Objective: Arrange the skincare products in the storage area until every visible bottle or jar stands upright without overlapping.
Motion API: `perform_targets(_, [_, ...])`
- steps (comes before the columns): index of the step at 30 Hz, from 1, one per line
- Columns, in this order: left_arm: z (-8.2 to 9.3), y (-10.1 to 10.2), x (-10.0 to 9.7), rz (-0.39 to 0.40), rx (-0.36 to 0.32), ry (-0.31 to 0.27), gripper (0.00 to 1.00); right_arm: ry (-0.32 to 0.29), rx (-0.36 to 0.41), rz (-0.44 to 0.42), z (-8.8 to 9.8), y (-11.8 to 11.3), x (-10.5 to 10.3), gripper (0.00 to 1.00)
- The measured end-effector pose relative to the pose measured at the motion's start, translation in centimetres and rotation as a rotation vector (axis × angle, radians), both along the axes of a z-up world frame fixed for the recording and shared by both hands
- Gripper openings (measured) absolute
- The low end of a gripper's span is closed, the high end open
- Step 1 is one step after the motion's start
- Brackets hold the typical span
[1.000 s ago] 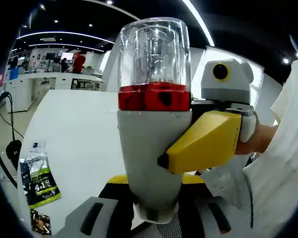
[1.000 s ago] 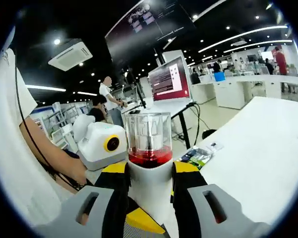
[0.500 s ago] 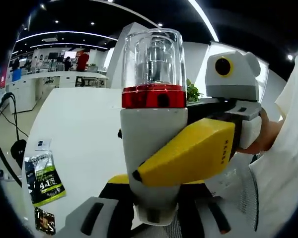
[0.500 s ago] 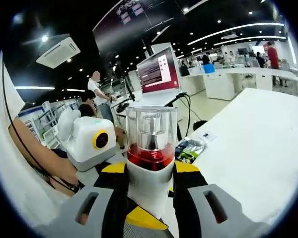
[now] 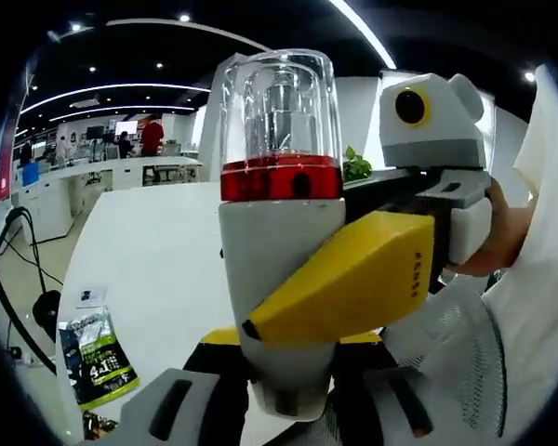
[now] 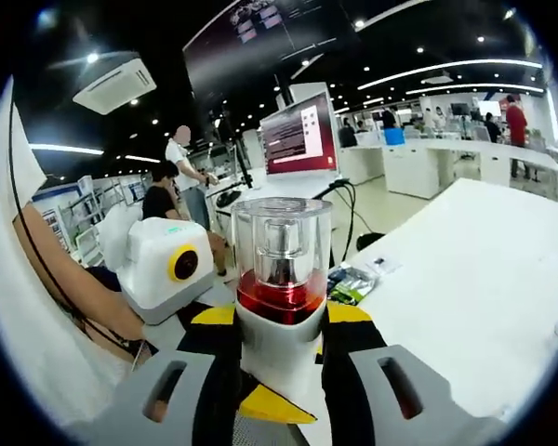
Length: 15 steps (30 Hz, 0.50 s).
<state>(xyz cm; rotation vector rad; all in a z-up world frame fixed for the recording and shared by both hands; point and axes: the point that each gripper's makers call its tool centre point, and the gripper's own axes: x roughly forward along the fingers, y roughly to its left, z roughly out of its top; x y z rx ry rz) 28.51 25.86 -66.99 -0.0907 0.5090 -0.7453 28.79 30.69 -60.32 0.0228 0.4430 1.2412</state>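
Both tongs pinch the same bottle [image 5: 279, 251]: my left tongs [image 5: 288, 390] clamp its lower body from the sides, jaws pressed against it, and my right tongs [image 6: 277, 358] grip it too, jaws closed on the pale body just under the red band. In the left gripper view the right tongs [image 5: 353, 279] come in from the right, a yellow wedge-shaped jaw lying flat against the bottle's side.

Bottle held upright, off the table [image 5: 158, 251] (no contact with the surface that I can see). Body: matte off-white, smooth, widest at the shoulder and tapering down. Above it a glossy red collar [image 5: 281, 178], then a clear, hard, cylindrical cap [image 5: 281, 107] with a pump head visible inside.

Table: plain white, smooth, broad open surface running away behind the bottle; its far edge meets the room floor. In the right gripper view the same white top [image 6: 474, 269] spreads wide to the right, free room there.

One flat green-and-black sachet [image 5: 98, 358] lies near the table's edge, well apart from the bottle; seen also as a small packet [image 6: 353, 282] just behind the bottle in the right gripper view. Black cable [image 5: 19, 269] hangs beyond that edge.
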Motion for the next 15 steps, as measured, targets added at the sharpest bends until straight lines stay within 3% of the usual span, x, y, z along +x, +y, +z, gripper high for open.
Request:
perform_targets(5, [-0.4, -0.1, 0.1, -0.01, 0.033, -0.013, 0.35, -0.01, 0.017, -0.01, 0.5, -0.3, 0.6, 0.29])
perform_targets(10, [-1.7, 0.2, 0.0, -0.019, 0.121, -0.009, 0.37, -0.013, 0.055, -0.053, 1.3, -1.1, 2.2, 0.29])
perform_targets(15, [-2.0, 0.2, 0.1, -0.02, 0.138, -0.015, 0.41, -0.017, 0.077, -0.083, 2.0, -1.9, 3.7, 0.29])
